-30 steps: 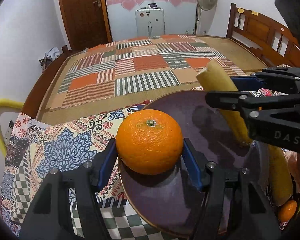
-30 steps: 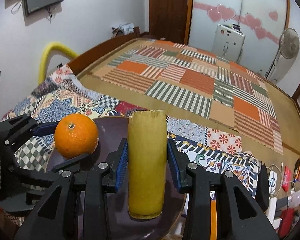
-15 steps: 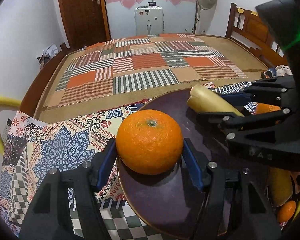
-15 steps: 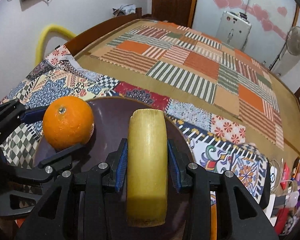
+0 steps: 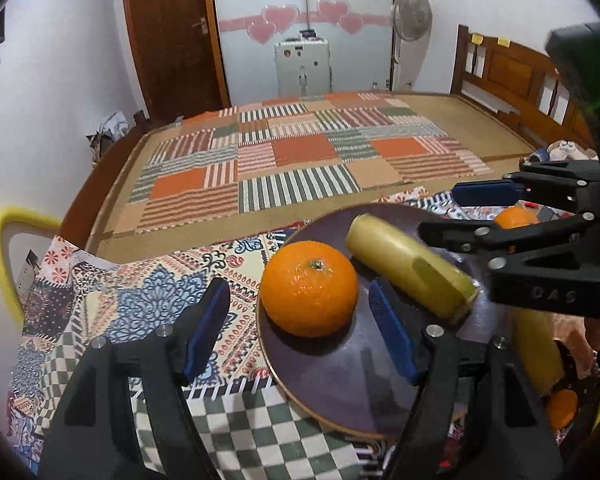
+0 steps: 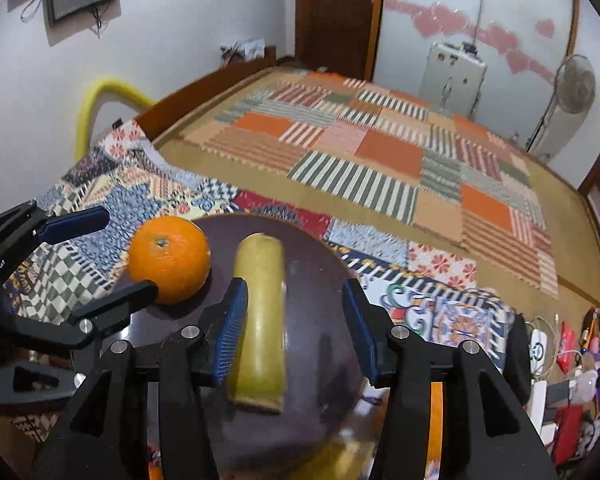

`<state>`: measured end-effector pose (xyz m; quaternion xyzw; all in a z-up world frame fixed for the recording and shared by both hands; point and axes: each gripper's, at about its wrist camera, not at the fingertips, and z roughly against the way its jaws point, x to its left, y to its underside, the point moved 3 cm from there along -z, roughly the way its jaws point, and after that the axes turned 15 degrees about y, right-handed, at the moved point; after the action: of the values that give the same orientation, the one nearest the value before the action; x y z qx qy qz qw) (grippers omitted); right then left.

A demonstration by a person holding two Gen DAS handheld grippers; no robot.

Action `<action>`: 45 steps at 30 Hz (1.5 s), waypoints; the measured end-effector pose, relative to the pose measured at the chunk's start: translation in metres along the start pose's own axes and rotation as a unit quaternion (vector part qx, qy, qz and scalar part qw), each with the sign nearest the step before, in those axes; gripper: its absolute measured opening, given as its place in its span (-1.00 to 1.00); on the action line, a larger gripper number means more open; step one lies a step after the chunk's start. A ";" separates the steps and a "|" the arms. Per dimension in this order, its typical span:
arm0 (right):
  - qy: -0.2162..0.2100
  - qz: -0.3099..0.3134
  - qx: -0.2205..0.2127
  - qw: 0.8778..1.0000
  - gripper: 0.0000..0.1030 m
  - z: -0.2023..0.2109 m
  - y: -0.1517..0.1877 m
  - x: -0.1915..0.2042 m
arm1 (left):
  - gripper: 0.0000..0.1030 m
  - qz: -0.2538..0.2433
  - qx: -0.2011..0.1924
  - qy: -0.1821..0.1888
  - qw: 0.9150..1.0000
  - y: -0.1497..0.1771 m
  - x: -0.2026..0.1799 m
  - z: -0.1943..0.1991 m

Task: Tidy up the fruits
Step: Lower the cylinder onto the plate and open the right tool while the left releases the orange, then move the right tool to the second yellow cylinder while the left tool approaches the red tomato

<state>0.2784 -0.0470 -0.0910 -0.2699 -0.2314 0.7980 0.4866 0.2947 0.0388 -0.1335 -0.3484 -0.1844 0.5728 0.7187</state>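
A dark purple plate (image 5: 340, 384) lies on a patterned cloth, also in the right wrist view (image 6: 320, 280). An orange (image 5: 309, 288) sits on its left part (image 6: 169, 259). A yellow banana piece (image 5: 410, 270) lies on the plate beside it (image 6: 260, 320). My left gripper (image 5: 300, 326) is open, its blue pads apart on either side of the orange and not touching it. My right gripper (image 6: 296, 328) is open around the banana piece, whose left side lies against the left pad; it also shows in the left wrist view (image 5: 512, 216).
More fruit lies to the right of the plate: another orange (image 5: 516, 218), a banana (image 5: 538, 354) and a small orange (image 5: 562, 408). A bed with a striped patchwork mat (image 5: 300, 160) lies behind. A yellow chair back (image 5: 4, 248) stands at the left. Clutter (image 6: 572, 360) lies at the right.
Both grippers opened. The orange and the banana piece were let go onto the plate; the banana piece went from upright to lying flat.
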 end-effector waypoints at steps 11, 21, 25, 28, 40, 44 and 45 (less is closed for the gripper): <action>0.026 -0.046 -0.090 0.995 -0.11 0.078 0.027 -0.023 | 0.62 -0.010 -0.069 -0.006 0.998 0.008 -0.016 0.070; 0.054 -0.078 -0.102 0.990 -0.11 0.100 0.075 -0.029 | 0.62 -0.013 -0.080 -0.003 0.997 0.041 -0.030 0.102; 0.054 -0.083 -0.089 0.991 -0.09 0.094 0.097 -0.026 | 0.63 -0.009 -0.074 0.014 0.997 0.061 -0.040 0.102; 0.053 -0.085 -0.075 0.992 -0.09 0.086 0.111 -0.021 | 0.63 -0.011 -0.064 0.020 0.998 0.074 -0.046 0.097; 0.018 -0.095 -0.020 0.995 -0.09 0.041 0.125 -0.016 | 0.61 0.018 -0.020 0.055 0.998 0.108 -0.050 0.054; 0.017 -0.084 -0.013 0.996 -0.05 0.033 0.125 -0.008 | 0.51 0.014 -0.014 0.065 0.998 0.110 -0.053 0.048; 0.020 -0.080 -0.013 0.997 -0.03 0.032 0.125 -0.007 | 0.47 0.013 -0.011 0.066 0.998 0.111 -0.053 0.047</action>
<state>0.1787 -0.1094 -0.1448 -0.2725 -0.2526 0.7482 0.5497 0.1721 0.0126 -0.1731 -0.3959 -0.1385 0.5555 0.7180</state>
